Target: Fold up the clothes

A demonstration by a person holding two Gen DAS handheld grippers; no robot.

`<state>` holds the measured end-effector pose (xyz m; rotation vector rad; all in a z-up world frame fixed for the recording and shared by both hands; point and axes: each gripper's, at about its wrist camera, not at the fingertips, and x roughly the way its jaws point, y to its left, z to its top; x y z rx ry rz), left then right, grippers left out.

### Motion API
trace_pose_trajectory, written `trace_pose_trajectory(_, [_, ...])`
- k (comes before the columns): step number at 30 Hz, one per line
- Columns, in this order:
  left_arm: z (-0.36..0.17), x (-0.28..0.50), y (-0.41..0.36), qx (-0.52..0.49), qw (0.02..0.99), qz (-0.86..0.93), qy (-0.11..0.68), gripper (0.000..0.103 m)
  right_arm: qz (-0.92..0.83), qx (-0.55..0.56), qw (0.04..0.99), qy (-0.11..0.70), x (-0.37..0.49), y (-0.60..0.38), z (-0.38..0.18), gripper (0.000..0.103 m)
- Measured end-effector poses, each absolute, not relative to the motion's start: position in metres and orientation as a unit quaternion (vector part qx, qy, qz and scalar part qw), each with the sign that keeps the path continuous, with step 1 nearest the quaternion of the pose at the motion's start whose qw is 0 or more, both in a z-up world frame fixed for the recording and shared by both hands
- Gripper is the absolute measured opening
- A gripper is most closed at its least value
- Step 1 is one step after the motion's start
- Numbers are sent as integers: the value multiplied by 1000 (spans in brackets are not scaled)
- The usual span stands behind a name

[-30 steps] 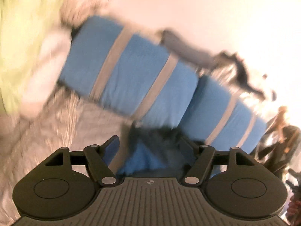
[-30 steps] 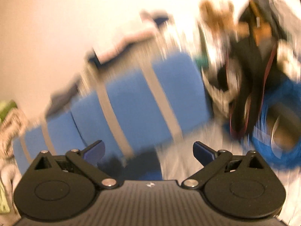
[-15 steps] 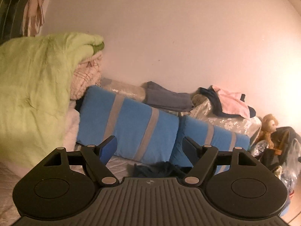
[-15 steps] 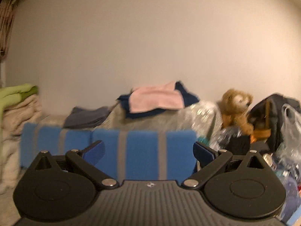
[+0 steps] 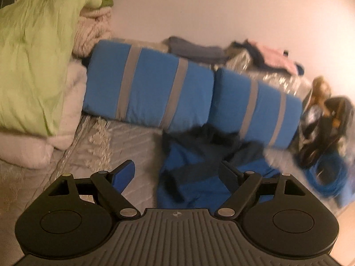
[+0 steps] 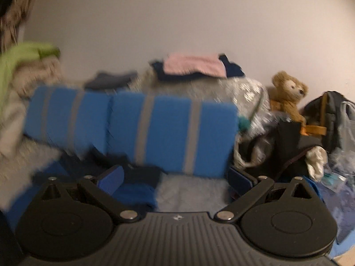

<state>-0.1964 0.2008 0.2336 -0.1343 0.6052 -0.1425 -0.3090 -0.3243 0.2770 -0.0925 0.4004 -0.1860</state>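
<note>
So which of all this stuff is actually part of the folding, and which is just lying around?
For the job: crumpled blue and dark garment on the bed; left gripper, jaws opening, empty; right gripper, open.

Lying about: blue striped cushions; green quilt; teddy bear; pink cloth.

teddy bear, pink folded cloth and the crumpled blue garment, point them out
teddy bear [image 6: 288, 88], right wrist view, its head
pink folded cloth [image 6: 193, 65], right wrist view, top face
crumpled blue garment [image 5: 195, 166], left wrist view, its middle

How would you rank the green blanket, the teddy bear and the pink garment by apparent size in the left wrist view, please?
1. Green blanket: by far the largest, filling the upper left.
2. and 3. Pink garment and teddy bear: both small, blurred and far off, so I would not rank one above the other.
</note>
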Motion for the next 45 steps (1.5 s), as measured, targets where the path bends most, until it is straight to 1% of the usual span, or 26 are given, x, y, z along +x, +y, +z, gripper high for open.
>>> trace_pose_trajectory(3, [190,-193,208,-65,942,-63,323,83,-107,-38,968,222,-314,-339,235,103])
trace_pose_trajectory(7, [141,-194,229,-75,935,-68,340,83,-90,37,962,254,-316,-367,183,103])
trace_pose_trajectory(11, [97,-197,250,-125,924,-68,354,83,-87,98,945,299,-309,-387,132,103])
trace_pose_trajectory(16, [35,-206,266,-183,900,-97,383,82,-80,175,920,341,-297,-405,86,103])
trace_pose_trajectory(20, [-5,-215,275,-241,872,-140,402,81,-85,196,908,360,-294,-409,69,103])
trace_pose_trajectory(23, [-21,-221,273,-263,861,-182,395,81,-91,199,901,373,-292,-409,59,103])
trace_pose_trajectory(32, [-50,-230,253,-229,858,-250,386,80,-86,189,896,392,-293,-398,49,103])
trace_pose_trajectory(33, [-51,-230,252,-230,856,-255,386,78,-84,188,897,392,-293,-397,48,103])
trace_pose_trajectory(34, [-52,-230,251,-235,852,-260,388,66,-82,187,897,392,-293,-396,47,103])
trace_pose_trajectory(35, [-52,-228,250,-238,850,-261,391,60,-81,188,897,392,-293,-396,47,103])
trace_pose_trajectory(38, [-55,-225,251,-245,844,-260,399,52,-77,195,898,388,-295,-397,44,103])
trace_pose_trajectory(40, [-57,-223,255,-261,839,-250,407,41,-68,202,900,381,-297,-397,43,102])
trace_pose_trajectory(41, [-58,-222,257,-269,836,-245,411,37,-62,204,901,377,-299,-398,42,102])
trace_pose_trajectory(42, [-58,-222,257,-271,835,-241,413,32,-56,206,902,374,-301,-397,42,102])
trace_pose_trajectory(45, [-56,-222,257,-271,835,-230,420,29,-37,209,906,367,-308,-399,40,99])
